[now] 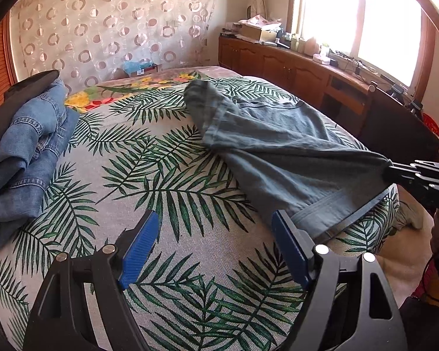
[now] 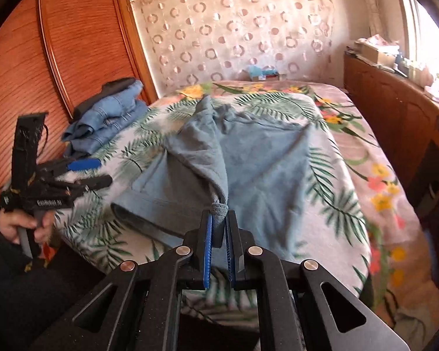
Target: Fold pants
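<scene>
The pants (image 2: 234, 152) are lying across the leaf-print bed (image 1: 161, 175), their long axis running away from the right gripper (image 2: 219, 234), which is pinching a bunched corner and lifting it off the cover. The left gripper (image 1: 213, 248) is hovering with its jaws wide apart, holding nothing, the near hem (image 1: 322, 219) just to its right, so it is likely the nearer one for that edge.

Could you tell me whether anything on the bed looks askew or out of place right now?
The grey-blue pants lie rumpled and skewed across the palm-leaf bedspread, one leg twisted over the other, a corner pinched in the right tool. The left tool is open and holds nothing. The denim pile looks loosely heaped.
</scene>
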`<state>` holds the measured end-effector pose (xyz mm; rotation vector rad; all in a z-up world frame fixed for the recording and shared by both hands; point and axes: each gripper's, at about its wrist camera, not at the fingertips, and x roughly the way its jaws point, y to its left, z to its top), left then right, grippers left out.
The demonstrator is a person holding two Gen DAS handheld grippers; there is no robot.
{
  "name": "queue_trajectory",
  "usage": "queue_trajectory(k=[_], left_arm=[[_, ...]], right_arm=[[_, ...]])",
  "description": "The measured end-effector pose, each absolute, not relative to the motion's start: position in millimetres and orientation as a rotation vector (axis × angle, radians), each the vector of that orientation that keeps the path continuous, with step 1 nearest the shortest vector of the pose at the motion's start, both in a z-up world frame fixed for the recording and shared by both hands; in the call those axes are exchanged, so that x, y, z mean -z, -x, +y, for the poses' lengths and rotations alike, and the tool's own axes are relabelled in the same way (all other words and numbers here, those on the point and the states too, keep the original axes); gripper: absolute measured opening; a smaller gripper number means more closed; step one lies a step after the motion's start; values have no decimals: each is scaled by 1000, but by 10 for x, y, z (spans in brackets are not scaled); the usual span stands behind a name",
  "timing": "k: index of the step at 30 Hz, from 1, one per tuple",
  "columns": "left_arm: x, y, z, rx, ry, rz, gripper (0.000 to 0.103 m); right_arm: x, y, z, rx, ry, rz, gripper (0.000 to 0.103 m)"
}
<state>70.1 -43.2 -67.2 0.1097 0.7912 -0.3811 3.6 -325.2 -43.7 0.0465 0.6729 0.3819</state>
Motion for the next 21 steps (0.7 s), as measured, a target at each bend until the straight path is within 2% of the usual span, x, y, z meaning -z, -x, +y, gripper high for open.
queue_trajectory(k=[21], left_arm=[[690, -707, -510, 391, -114, 791, 80]], right_arm=[[451, -36, -3334, -290, -36, 734, 9]])
